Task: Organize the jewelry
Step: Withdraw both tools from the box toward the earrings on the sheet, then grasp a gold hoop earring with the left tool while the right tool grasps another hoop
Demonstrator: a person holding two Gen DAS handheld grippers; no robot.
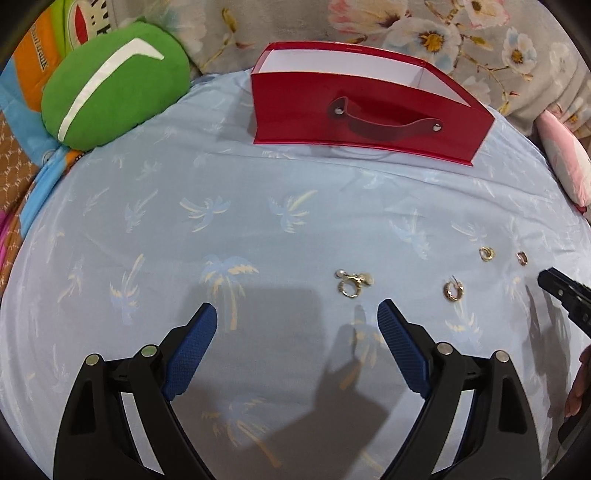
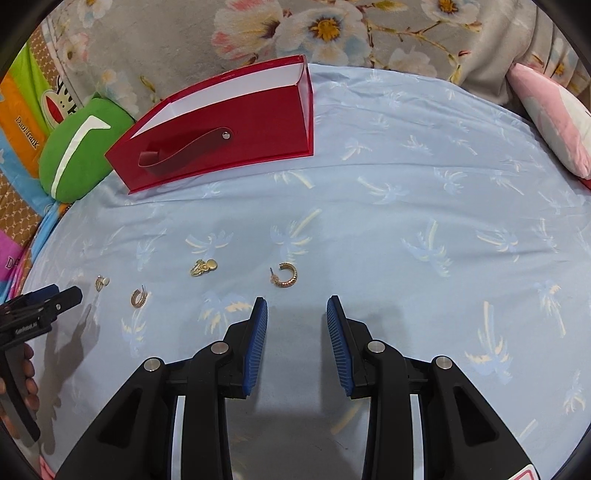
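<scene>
Several gold earrings lie on the light blue palm-print sheet (image 1: 258,229). In the left wrist view a pearl-and-ring cluster (image 1: 352,282) lies just ahead of my open, empty left gripper (image 1: 297,317), with a hoop (image 1: 453,291) and two small pieces (image 1: 486,253) (image 1: 521,257) to the right. In the right wrist view a textured hoop (image 2: 284,275) lies just ahead of my open, empty right gripper (image 2: 297,306); a disc earring (image 2: 204,266), a hoop (image 2: 139,297) and a pearl piece (image 2: 102,283) lie to the left. A red open box (image 1: 362,110) (image 2: 229,133) stands at the back.
A green cushion (image 1: 110,85) sits at the back left beside colourful bedding. A pink pillow (image 2: 554,118) lies at the back right. A floral blanket (image 2: 332,33) runs along the far side. The other gripper's tip shows at each view's edge (image 1: 565,295) (image 2: 40,306).
</scene>
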